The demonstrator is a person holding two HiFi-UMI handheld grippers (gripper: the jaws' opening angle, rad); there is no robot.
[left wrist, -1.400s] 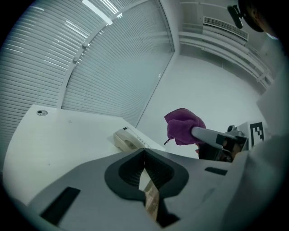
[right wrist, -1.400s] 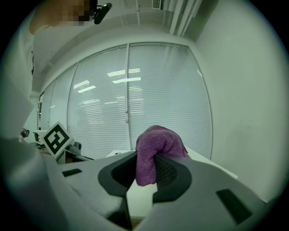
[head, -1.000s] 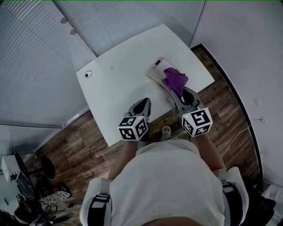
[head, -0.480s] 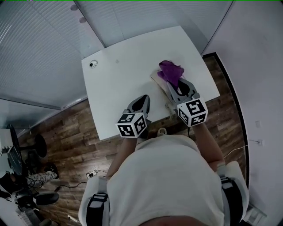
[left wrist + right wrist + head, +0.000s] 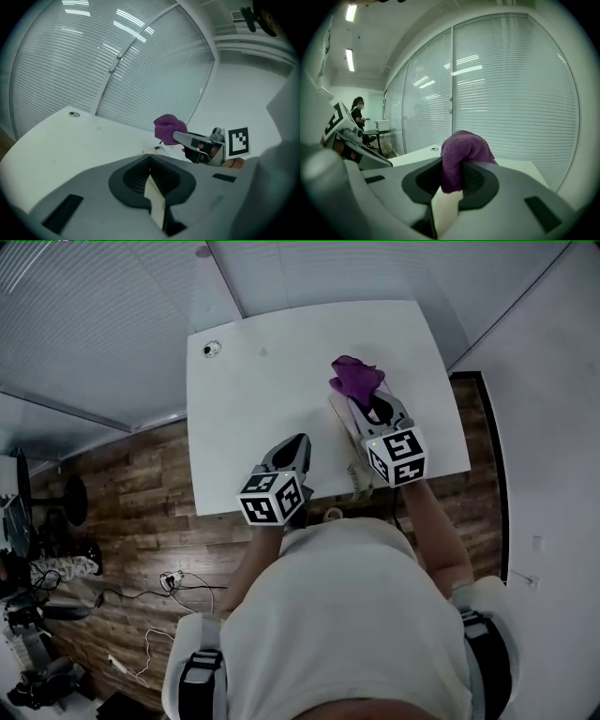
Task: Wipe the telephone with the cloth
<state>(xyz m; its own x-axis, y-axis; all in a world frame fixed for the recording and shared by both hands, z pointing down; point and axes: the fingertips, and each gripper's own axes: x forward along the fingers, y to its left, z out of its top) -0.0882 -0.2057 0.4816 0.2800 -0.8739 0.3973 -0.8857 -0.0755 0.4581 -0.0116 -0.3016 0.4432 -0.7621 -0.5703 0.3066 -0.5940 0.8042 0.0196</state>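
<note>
Head view gives me the layout: the flat cream desk telephone (image 5: 345, 418) lies on the right side of the white rectangular table (image 5: 253, 390), near its front edge. Its coiled cord (image 5: 357, 479) hangs off that edge. The right gripper (image 5: 367, 401) reaches over it, with the crumpled purple terry cloth (image 5: 356, 379) bunched above the phone's far end (touching or not, I can't tell from up here).

Right gripper view settles the grip: both jaws are clamped on a fold of the cloth (image 5: 461, 154), and the rest mushrooms out past the tips.

Left gripper view shows what neither of those does. The left gripper (image 5: 149, 159) has its jaws pressed together with nothing between them, and it sees the cloth from the side.

From above, the left gripper (image 5: 301, 441) hovers at the table's near edge, well left of the phone and angled towards it.

Slatted blinds (image 5: 506, 84) run behind the table, and a small round grommet (image 5: 212, 348) sits in its far left corner. Off to the left, the right gripper view also catches a person (image 5: 358, 112) beside a small round table (image 5: 379, 132).
</note>
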